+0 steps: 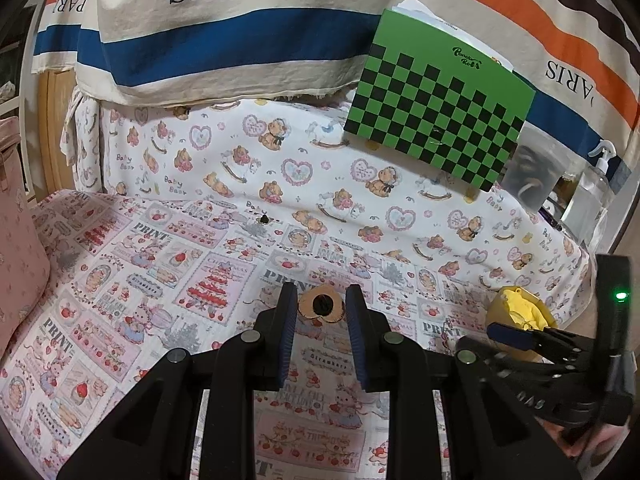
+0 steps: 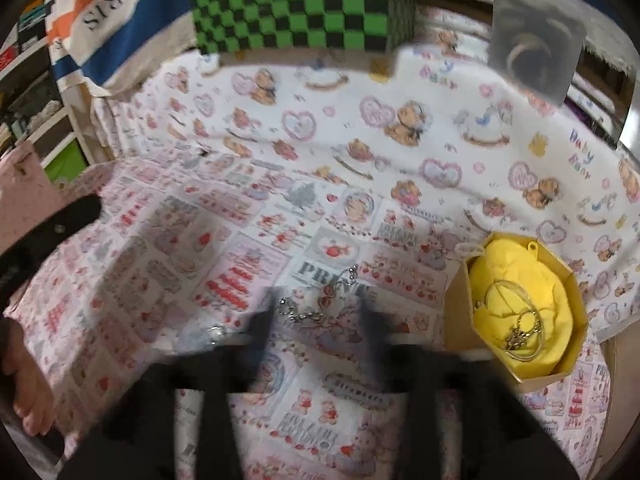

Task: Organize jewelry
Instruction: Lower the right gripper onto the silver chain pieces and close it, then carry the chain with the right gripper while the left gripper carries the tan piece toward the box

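Observation:
My left gripper (image 1: 322,320) is open, its jaws either side of a small round tan card with a dark earring (image 1: 322,306) lying on the printed cloth. My right gripper (image 2: 316,312) is blurred by motion and open, hovering over a silver chain (image 2: 316,310) on the cloth. A yellow octagonal box (image 2: 520,312) with yellow lining holds a gold necklace (image 2: 516,320) to the right of that gripper. The box also shows in the left wrist view (image 1: 520,312), with the right gripper (image 1: 516,338) in front of it.
A green and black checkered box (image 1: 436,116) leans at the back. A clear plastic container (image 1: 532,176) and a spray bottle (image 1: 598,176) stand at the back right. A pink bag (image 1: 20,240) sits at the left. A small dark stud (image 1: 263,219) lies farther back.

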The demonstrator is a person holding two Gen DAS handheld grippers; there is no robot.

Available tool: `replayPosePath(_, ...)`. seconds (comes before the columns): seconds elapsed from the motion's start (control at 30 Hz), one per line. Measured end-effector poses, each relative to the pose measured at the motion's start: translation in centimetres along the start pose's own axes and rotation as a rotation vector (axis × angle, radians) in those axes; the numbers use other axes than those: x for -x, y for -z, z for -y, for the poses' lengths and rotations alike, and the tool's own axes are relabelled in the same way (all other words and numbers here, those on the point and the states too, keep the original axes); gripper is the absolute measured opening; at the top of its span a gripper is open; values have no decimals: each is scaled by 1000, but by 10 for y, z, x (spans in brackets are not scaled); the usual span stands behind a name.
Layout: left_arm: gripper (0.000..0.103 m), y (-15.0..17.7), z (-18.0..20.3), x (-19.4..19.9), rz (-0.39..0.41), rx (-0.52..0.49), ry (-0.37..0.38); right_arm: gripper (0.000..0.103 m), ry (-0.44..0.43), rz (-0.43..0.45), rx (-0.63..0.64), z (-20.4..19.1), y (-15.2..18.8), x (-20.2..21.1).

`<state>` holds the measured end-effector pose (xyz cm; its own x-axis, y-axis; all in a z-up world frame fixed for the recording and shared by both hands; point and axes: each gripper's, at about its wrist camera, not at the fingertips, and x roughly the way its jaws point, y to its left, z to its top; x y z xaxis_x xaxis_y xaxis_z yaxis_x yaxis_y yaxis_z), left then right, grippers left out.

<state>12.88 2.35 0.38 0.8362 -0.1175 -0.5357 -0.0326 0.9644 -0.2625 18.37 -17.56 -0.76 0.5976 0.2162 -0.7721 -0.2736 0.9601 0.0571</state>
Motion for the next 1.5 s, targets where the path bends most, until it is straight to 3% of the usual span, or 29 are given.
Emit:
replayPosePath(0.1, 24, 0, 0, -1, -6, 0, 1, 49, -18, -48, -26, 3, 0, -19)
replayPosePath(0.27, 24, 0, -1, -1, -5, 3, 6, 42, 6, -106, 34, -11, 1, -40)
replayPosePath(0.43, 24, 1, -2, -2, -14, 6, 1, 27, -4, -125, 56, -19, -1, -43)
replayPosePath(0.5, 24, 1, -2, -3, -20, 12, 7, 15, -23, -127, 71, -23, 1, -42)
replayPosePath(0.63, 24, 0, -3, 0, -8, 15, 7, 13, -40, -133, 38, -20, 3, -39)
replayPosePath(0.67, 24, 0, -3, 0, -5, 15, 8, 11, -48, -130, 24, -18, 4, -37)
replayPosePath(0.7, 24, 0, -3, 1, -4, 16, 9, 2, -56, -118, 16, -17, 5, -34)
replayPosePath(0.97, 24, -1, -1, 2, 3, 13, 12, 2, -68, -99, -26, -6, 8, -18)
replayPosePath(1.17, 24, -1, -2, 2, 2, 16, 7, 2, -93, -17, -67, 7, 4, 18)
replayPosePath(1.5, 24, 0, -1, 2, 8, 2, 0, 2, -45, 237, -111, 47, -22, 120)
